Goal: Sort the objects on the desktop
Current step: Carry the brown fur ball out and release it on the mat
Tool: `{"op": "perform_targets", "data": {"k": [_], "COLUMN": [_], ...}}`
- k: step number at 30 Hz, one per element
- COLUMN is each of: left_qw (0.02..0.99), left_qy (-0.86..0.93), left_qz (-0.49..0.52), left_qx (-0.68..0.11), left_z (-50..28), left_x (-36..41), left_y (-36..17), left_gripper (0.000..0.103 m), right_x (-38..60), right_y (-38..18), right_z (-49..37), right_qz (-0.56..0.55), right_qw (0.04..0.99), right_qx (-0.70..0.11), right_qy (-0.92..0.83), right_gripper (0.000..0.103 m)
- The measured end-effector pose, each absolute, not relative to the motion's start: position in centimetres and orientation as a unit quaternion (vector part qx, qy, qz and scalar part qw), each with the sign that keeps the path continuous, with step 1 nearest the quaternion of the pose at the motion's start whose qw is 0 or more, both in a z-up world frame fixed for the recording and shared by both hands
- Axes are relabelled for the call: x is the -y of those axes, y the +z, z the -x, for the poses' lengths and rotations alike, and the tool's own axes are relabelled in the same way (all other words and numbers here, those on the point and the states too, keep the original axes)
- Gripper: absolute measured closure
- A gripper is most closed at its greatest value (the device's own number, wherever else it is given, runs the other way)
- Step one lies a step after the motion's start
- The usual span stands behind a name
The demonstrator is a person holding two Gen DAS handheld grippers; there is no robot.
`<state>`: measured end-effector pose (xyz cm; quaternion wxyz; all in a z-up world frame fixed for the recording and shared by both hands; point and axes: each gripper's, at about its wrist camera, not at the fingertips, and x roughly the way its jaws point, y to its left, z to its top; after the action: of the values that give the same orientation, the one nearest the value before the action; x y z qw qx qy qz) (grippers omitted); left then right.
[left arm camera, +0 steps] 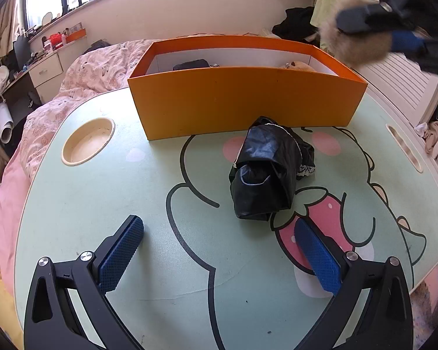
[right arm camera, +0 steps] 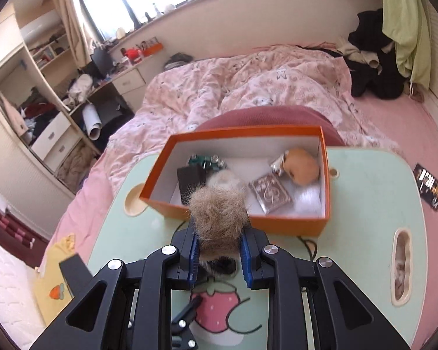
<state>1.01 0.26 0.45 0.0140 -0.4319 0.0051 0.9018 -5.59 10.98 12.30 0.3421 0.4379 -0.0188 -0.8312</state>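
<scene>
Your right gripper clamps a tan, shaggy fur pompom in the air just in front of the orange cardboard box, while your left gripper hovers released near the crumpled black plastic bag before that box.

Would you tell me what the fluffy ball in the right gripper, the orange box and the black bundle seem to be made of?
Fluffy ball: tan fur, probably faux; fine loose hairs.
Orange box: matte cardboard, likely; thin flat walls, white inside.
Black bundle: glossy, crinkled sheet, plastic or coated fabric, with a lace-like trim.
</scene>
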Motion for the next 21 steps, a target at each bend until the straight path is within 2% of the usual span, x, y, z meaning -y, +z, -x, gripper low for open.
{"op": "perform_targets", "data": {"k": [6,8,9,10,11,15,16,21], "left_qw": [0.014,0.014,0.015,0.015,0.014,0.014,0.014,0.014], "left_qy": [0.902,0.902,0.902,0.902,0.902,0.902,0.902,0.902], "left_qz": [0.432,0.432,0.432,0.432,0.431,0.431,0.431,0.431], "left_qx": [-0.005,-0.005,-0.005,-0.005,-0.004,-0.004,-0.003,-0.003], "left_z": [-1.0,-1.0,-1.0,-1.0,-1.1,-1.1,-1.1,-1.2], "left_x": [-0.2,-0.2,-0.2,-0.3,-0.3,-0.4,-0.3,-0.4], "left_y": [0.5,0.5,0.5,0.5,0.5,0.6,0.6,0.6], "left_gripper": [0.0,0.0,0.0,0.0,0.0,0.0,0.0,0.0], "right_x": [-11.3,-11.5,-11.7,-11.9,-12.1,-13.3,-13.6,-14.8], "right_y": [5.6,3.7,3.3,3.2,3.4,5.0,5.2,4.1], "right_z": [5.1,5.7,5.8,5.6,5.2,2.8,2.1,0.2], "right_qz": [-0.463,-0.478,-0.473,-0.465,-0.457,-0.411,-0.399,-0.391], "right_qw": [0.282,0.274,0.277,0.278,0.28,0.297,0.294,0.268], "right_qx": [-0.02,-0.005,0.007,0.013,0.012,0.003,-0.005,-0.044], "right_qy": [-0.84,-0.834,-0.836,-0.841,-0.844,-0.862,-0.869,-0.88], "right_gripper": [0.078,0.065,0.065,0.058,0.046,0.026,0.019,0.016]}}
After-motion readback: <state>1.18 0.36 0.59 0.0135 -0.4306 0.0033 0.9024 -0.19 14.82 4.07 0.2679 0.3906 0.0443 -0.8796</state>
